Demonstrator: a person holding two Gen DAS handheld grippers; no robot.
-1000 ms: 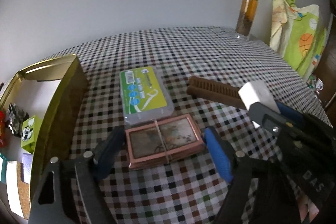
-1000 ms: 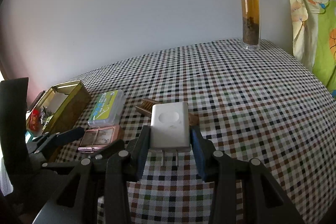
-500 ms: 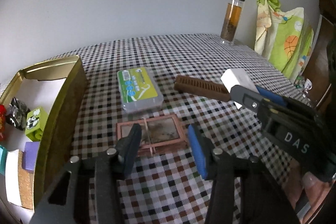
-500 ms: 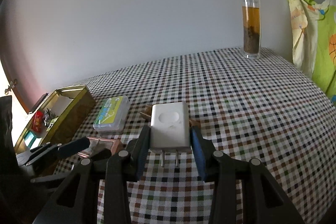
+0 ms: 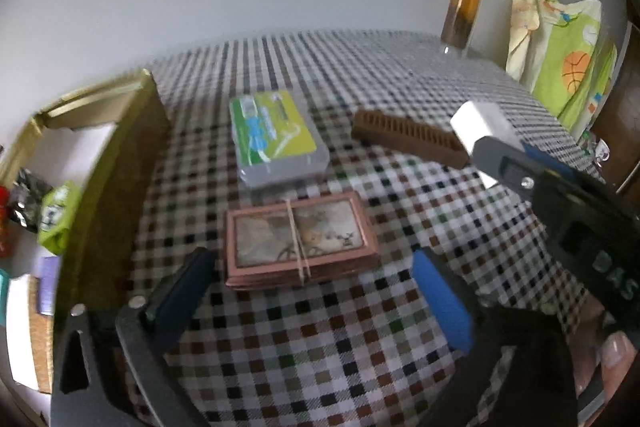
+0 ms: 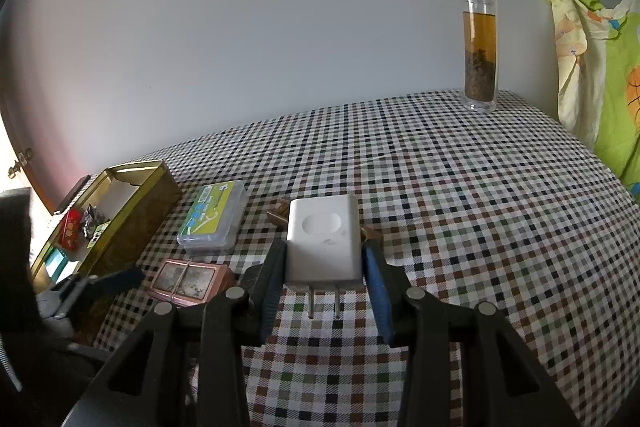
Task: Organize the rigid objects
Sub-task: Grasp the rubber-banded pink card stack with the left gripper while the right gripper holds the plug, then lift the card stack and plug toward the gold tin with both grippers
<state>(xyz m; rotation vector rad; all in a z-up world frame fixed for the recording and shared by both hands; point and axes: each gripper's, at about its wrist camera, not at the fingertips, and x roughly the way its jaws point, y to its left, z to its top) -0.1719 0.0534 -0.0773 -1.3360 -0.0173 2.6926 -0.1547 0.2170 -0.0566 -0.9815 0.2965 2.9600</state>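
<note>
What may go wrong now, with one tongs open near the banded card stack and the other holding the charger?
The left tongs have just been opening and sit short of the card stack; closing now may miss it. The right tongs holding the charger hover close and may collide with the left.

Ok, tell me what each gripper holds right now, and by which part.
The right gripper clamps the white charger by its two side faces, prongs toward the camera. The left gripper holds nothing; its jaws, just opened, stand apart near the banded card stack.

Black tongs (image 6: 324, 291), blue pads (image 6: 376, 291), silver screws.
</note>
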